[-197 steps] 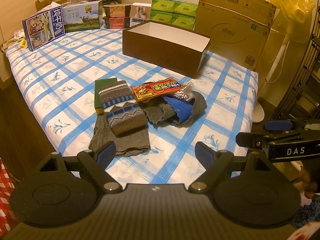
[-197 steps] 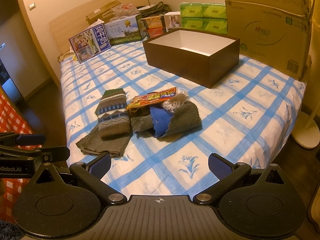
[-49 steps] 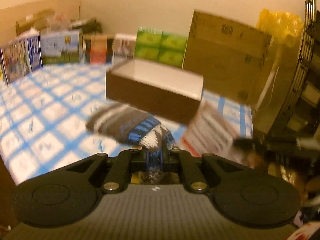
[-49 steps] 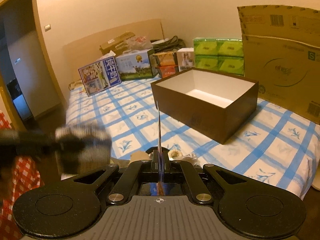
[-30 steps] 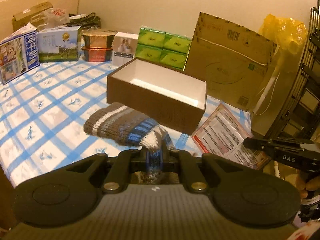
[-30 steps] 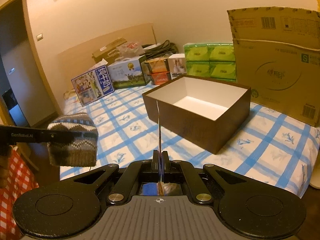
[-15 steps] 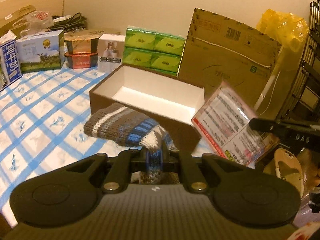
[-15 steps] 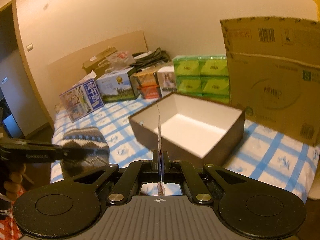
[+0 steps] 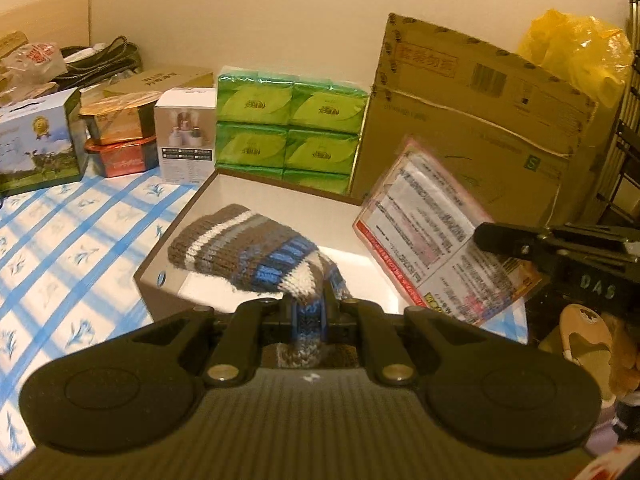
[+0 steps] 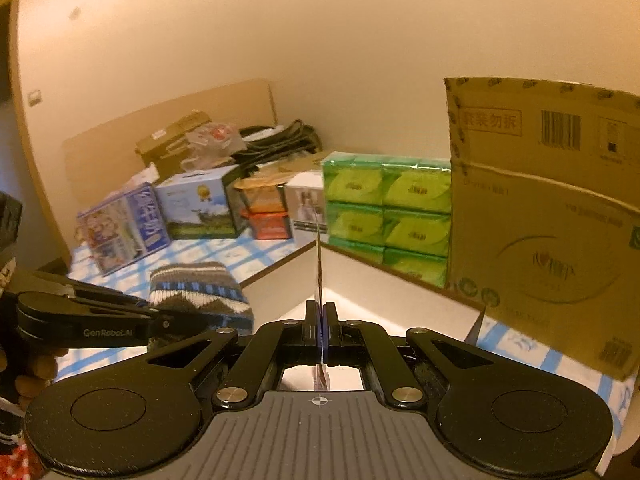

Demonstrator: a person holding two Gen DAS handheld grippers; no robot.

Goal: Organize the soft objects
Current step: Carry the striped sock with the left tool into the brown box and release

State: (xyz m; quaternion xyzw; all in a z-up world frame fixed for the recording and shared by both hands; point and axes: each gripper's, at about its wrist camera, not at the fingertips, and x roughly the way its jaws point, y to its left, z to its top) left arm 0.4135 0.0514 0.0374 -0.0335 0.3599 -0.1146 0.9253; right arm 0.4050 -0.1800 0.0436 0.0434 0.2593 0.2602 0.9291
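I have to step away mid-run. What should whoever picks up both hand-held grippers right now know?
Left hand-held gripper: shut on the striped knit sock, held over the open brown box.
Right hand-held gripper: shut on the flat printed packet, seen edge-on in its own view, also above the box.
Done: both items lifted and carried to the box.
Left: lower and release each into the box. Whether other soft items remain on the bed is out of view.

Black left gripper (image 9: pixel 307 316) (ribbed grey housing), silver screws.
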